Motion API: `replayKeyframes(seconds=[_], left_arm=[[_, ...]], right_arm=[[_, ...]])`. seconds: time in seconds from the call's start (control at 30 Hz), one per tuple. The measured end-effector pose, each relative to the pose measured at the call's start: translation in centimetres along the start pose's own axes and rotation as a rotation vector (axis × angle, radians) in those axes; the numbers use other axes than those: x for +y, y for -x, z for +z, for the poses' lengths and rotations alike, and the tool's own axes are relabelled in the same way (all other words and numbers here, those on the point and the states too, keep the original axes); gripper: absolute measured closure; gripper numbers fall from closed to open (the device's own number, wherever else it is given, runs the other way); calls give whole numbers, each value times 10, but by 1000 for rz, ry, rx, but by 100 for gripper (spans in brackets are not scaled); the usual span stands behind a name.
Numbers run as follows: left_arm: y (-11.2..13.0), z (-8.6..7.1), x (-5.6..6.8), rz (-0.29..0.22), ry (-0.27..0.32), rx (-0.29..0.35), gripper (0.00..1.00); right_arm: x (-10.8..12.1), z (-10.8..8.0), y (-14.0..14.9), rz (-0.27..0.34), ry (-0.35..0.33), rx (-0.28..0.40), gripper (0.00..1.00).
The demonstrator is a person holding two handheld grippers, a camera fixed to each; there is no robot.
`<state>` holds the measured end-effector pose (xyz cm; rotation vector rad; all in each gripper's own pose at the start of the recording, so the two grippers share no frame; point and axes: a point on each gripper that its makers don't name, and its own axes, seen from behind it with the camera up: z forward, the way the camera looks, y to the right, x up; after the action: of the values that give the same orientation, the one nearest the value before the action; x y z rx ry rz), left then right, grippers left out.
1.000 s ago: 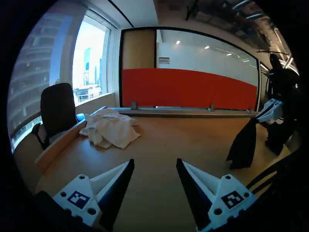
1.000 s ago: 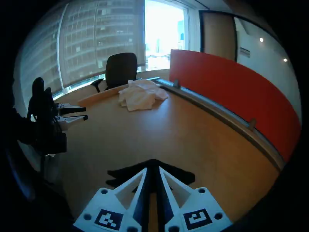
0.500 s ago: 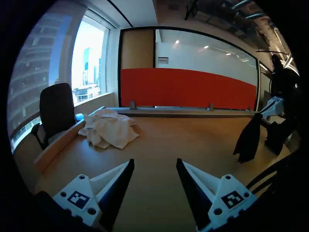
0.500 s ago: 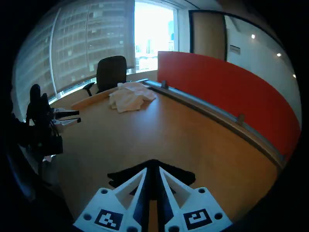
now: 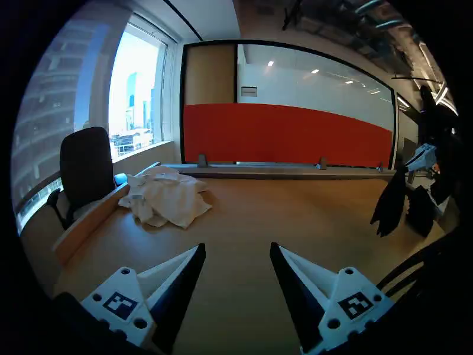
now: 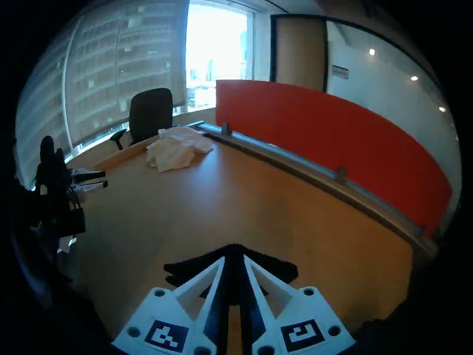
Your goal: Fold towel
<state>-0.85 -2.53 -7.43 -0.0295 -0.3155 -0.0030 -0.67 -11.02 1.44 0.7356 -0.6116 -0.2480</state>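
Note:
A black towel point(image 6: 269, 270) is pinched between the fingers of my right gripper point(image 6: 235, 254), which is shut on it above the wooden table point(image 6: 236, 201). In the left gripper view the same black towel point(image 5: 392, 204) hangs limp from the right gripper point(image 5: 418, 160) at the far right, clear of the tabletop. My left gripper point(image 5: 236, 251) is open low over the table point(image 5: 278, 213), with nothing between its fingers. It also shows as the left gripper point(image 6: 94, 180) at the left edge of the right gripper view.
A crumpled pile of white towels point(image 5: 165, 198) lies at the table's far left corner, also seen as the white pile point(image 6: 174, 149). A black office chair point(image 5: 87, 165) stands behind it by the window. A red partition point(image 5: 284, 135) runs along the table's back edge.
The right gripper has carried the black towel up and to the right, so its lower end no longer reaches the table. The left gripper has stayed open and still.

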Motion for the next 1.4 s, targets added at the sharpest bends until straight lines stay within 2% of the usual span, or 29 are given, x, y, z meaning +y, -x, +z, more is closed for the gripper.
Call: replayKeyframes(seconds=[0.63, 1.4], left_arm=[[-2, 5, 7, 7, 7, -5, 20], [-6, 9, 15, 26, 15, -6, 20]], right_arm=[[87, -53, 5, 7, 138, -22, 93], [176, -118, 15, 54, 301, -31, 93]])
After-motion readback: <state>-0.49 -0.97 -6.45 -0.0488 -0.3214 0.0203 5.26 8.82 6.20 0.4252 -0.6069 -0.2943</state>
